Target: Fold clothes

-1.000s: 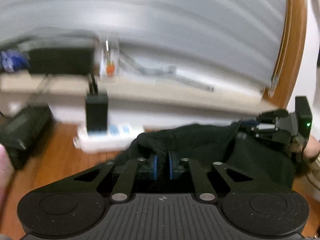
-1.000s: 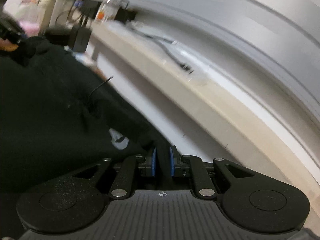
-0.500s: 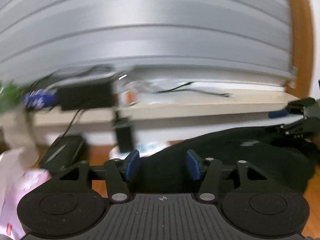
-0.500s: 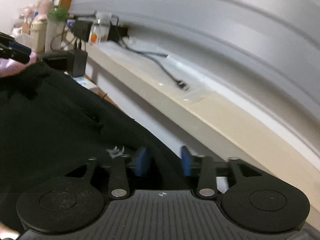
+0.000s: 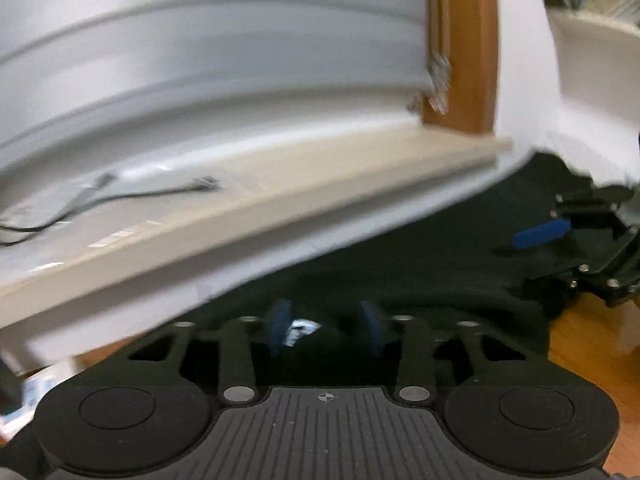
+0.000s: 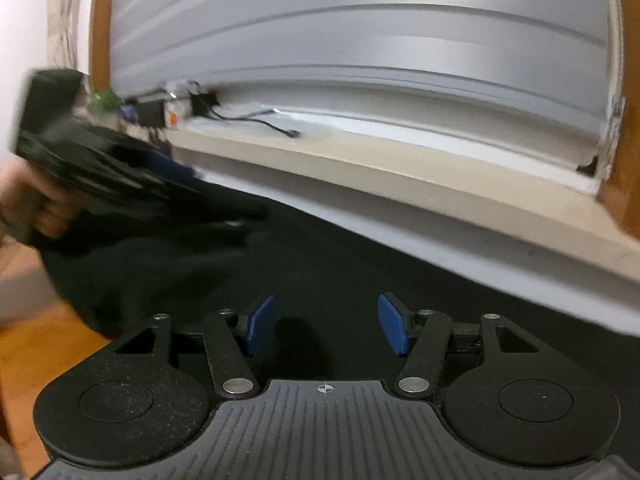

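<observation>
Seen from the left wrist, the left gripper [image 5: 326, 330] is hovering with its blue pads spread apart over the black fabric garment [image 5: 420, 256], which is lying on the wooden floor [image 5: 592, 344] below a pale window ledge [image 5: 248, 208]. From the right wrist, the right gripper [image 6: 326, 330] is likewise standing wide, gripping nothing, above the same garment [image 6: 340, 264], with a hand [image 6: 44, 204] holding the other gripper at the left.

A wooden floor [image 6: 36, 344] carries the black garment [image 6: 320, 272], spread below a beige ledge [image 6: 400, 168]. On the ledge lie 1 dark cable [image 6: 260, 122] and, at its far left end, blurred small items [image 6: 160, 108].
</observation>
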{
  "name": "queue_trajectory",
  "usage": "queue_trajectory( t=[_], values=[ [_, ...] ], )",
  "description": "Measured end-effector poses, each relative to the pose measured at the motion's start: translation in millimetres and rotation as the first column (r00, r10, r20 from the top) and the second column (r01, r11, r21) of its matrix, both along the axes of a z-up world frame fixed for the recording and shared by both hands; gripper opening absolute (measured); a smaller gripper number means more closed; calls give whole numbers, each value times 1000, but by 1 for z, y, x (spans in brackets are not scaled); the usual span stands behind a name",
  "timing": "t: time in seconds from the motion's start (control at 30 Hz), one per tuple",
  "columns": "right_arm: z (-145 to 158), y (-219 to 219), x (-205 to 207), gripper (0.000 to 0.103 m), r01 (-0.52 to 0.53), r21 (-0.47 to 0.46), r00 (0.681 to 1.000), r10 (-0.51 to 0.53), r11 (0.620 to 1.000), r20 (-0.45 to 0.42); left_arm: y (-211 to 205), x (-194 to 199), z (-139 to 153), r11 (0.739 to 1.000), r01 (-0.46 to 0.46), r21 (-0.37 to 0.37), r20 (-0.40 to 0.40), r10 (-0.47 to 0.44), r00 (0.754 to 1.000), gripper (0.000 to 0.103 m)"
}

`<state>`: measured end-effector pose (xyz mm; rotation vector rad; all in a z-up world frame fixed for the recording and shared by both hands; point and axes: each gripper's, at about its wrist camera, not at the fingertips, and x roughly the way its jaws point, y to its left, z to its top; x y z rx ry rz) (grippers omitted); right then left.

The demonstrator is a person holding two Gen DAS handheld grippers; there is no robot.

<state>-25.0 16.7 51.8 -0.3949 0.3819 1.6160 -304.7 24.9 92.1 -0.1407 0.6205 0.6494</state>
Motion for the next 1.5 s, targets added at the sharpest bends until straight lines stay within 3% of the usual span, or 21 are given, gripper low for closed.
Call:
queue_trajectory(
  t=[0.1,0.27,0.47,0.7,0.83,0.93,0.97,1.0,1.17,1.3,1.43,1.5],
  values=[
    [-4,14,-21,53,-59,-40,998,59,997,1,1,11,-16,999,26,-37,-62,-29,998,24],
    [-24,45,-40,56,-22,-159,999,27,987,28,3,-1,-39,995,23,-101,-84,-32,996,18],
    [-28,37,-57,57,-17,-183,1000,18,983,7,12,-28,-40,989,38,-142,-57,-46,997,15],
    [-30,24,-108,57,-25,-158,996,38,987,79,9,-71,-26,989,-18,-148,4,19,1000,15],
    [-31,20,-107,59,-6,-115,997,15,993,72,-5,-47,-16,993,0,-116,33,4,999,16],
    [-25,0,-82,66,5,-69,1000,-4,998,20,-16,-18,-10,995,37,-95,46,-32,998,24],
    [-23,-14,-75,75,26,-40,1000,-26,999,12,-19,-8,-8,995,49,-88,51,-44,998,27],
    [-20,-27,-69,83,49,-9,999,-49,999,5,-23,1,-6,995,61,-81,55,-56,997,27],
    [-8,-89,-25,98,226,97,974,-221,969,-55,-41,50,4,992,120,-45,74,-117,990,29],
    [0,-151,25,101,375,186,923,-347,908,-167,-56,89,12,986,167,-15,87,-165,982,48],
    [9,-213,71,103,484,300,867,-402,822,-295,-63,137,4,979,204,6,78,-203,976,81],
    [9,-242,94,103,526,324,840,-421,786,-344,-66,161,-1,975,221,16,72,-222,972,83]
  ],
)
